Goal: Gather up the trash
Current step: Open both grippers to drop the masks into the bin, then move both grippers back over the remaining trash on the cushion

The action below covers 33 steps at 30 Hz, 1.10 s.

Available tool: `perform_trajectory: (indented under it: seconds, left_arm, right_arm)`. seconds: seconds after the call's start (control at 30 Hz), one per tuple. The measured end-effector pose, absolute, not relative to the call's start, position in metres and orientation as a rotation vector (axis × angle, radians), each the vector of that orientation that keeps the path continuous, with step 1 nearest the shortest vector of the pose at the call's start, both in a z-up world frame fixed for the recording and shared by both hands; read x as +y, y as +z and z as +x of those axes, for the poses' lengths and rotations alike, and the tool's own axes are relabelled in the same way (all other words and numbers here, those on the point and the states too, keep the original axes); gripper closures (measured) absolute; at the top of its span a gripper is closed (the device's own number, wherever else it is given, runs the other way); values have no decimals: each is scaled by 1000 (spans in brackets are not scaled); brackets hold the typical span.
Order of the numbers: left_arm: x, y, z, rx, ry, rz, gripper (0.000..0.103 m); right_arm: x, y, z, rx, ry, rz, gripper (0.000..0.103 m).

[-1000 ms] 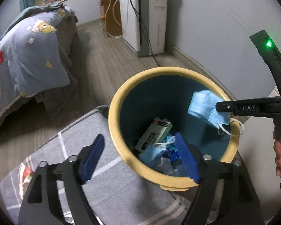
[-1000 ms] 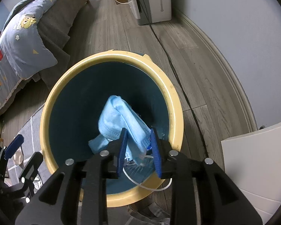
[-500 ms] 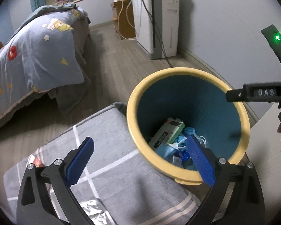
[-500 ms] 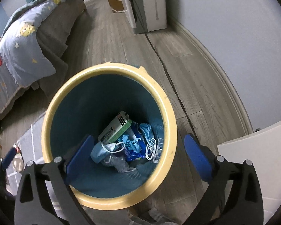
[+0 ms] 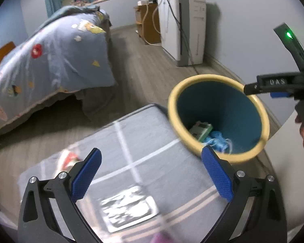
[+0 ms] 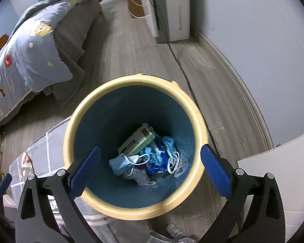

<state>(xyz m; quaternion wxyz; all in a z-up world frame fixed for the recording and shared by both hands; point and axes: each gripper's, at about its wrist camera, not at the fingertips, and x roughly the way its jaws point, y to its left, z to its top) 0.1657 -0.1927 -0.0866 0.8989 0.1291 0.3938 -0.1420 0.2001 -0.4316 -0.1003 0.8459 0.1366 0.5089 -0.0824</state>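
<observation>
A blue bin with a yellow rim [image 6: 75,121] stands on the floor beside a grey rug; it also shows in the left wrist view [image 5: 173,109]. Inside lie a blue face mask [image 6: 121,163], a green and white box [image 6: 138,141] and other blue wrappers. My right gripper [image 6: 150,172] is open and empty above the bin. My left gripper [image 5: 152,174] is open and empty above the rug [image 5: 143,162]. A silver foil wrapper [image 5: 129,208] lies on the rug below it. A red and white wrapper [image 5: 67,158] lies by the left finger.
A bed with a blue quilt [image 5: 46,60] stands at the left. A white appliance [image 5: 182,26] with cables stands against the far wall. A white cabinet [image 6: 283,174] is right of the bin. The right gripper's body [image 5: 277,83] reaches over the bin.
My right gripper opened and the blue face mask dropped into the bin. My left gripper drew back and left, from the bin to over the rug.
</observation>
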Motion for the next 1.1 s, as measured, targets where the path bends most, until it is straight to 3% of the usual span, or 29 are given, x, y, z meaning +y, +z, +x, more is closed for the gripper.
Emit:
perform_trajectory:
  seconds: [0.47,0.87,1.1]
  left_arm:
    - [-53,-50,113,833,-77,141,5]
    - [-16,-57,42,872,-80,143,5]
    - [-12,-78,12,895,-130,145,5]
  right_arm:
    - [-342,-69,207,1057,-51,159,6]
    - [-248,-22,148,1018,137,98,6]
    - [-210,-51,96,1105,177,136,6]
